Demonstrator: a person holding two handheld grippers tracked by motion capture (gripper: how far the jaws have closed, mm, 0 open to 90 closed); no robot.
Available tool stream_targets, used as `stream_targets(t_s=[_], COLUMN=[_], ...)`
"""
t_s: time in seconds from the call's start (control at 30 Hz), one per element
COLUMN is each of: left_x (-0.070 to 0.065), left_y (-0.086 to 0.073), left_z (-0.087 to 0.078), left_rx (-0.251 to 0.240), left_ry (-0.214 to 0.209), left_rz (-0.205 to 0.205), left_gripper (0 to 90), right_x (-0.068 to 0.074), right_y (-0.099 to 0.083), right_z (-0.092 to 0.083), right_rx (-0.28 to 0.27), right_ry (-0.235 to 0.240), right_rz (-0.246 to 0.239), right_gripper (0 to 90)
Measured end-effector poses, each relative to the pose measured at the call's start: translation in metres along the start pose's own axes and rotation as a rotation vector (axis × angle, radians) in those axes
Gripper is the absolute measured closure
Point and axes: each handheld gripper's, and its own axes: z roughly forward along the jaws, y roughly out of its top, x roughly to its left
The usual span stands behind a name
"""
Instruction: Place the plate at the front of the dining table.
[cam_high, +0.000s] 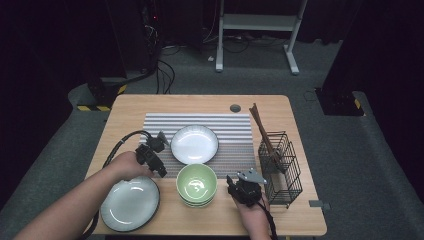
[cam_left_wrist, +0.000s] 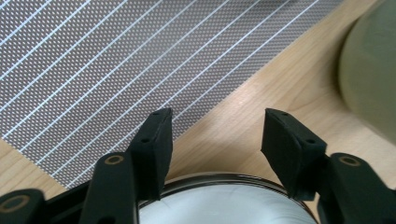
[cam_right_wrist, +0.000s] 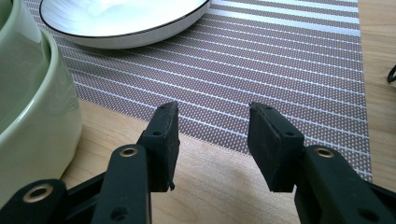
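My left gripper hovers just past the far rim of a grey plate at the table's front left. In the left gripper view its jaws stand open over bare wood, with the plate's rim below them and nothing between the pads. A stack of green bowls sits front centre. My right gripper rests to the right of the bowls, pointing toward the striped placemat. Its jaws are open and hold nothing, with the bowl's wall at their left.
A white plate with a dark rim lies on the placemat; it appears as the white plate far ahead in the right gripper view. A black wire basket with brown chopsticks stands at the right edge.
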Motion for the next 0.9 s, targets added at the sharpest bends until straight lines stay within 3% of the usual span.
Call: stream_targets(t_s=[0.13,0.3,0.5,0.6,0.67,0.8,0.9], left_x=[-0.001,-0.002,-0.001,-0.002,-0.003,-0.009,-0.01], left_y=[0.0,0.002,0.002,0.003,0.003,0.003,0.005], left_z=[-0.003,-0.01,-0.019,-0.022,-0.023,-0.026,-0.028], left_rx=[-0.003,-0.05,-0.074,-0.072,-0.075,-0.079,-0.071], left_ry=[-0.033,-0.09,-0.164,-0.147,-0.156,-0.139,-0.154], left_rz=[-0.017,-0.04,-0.058,-0.046,-0.059,-0.036,-0.066], left_gripper=[45.5,45.6,47.2,47.2,47.2,47.1,45.2], right_x=[-0.001,-0.001,-0.002,-0.001,-0.002,-0.002,-0.003], right_y=[0.0,-0.001,-0.001,-0.001,-0.002,-0.002,-0.002], right_z=[0.0,0.001,0.002,0.002,0.003,0.003,0.003], right_rx=[-0.001,0.007,0.006,0.011,0.013,0.013,0.015], right_ry=[0.001,-0.001,-0.008,-0.008,-0.008,-0.013,-0.017], right_rz=[-0.003,-0.002,-0.009,0.004,0.005,-0.009,-0.013], right_gripper=[53.1,51.2,49.6,49.5,49.4,49.0,49.5])
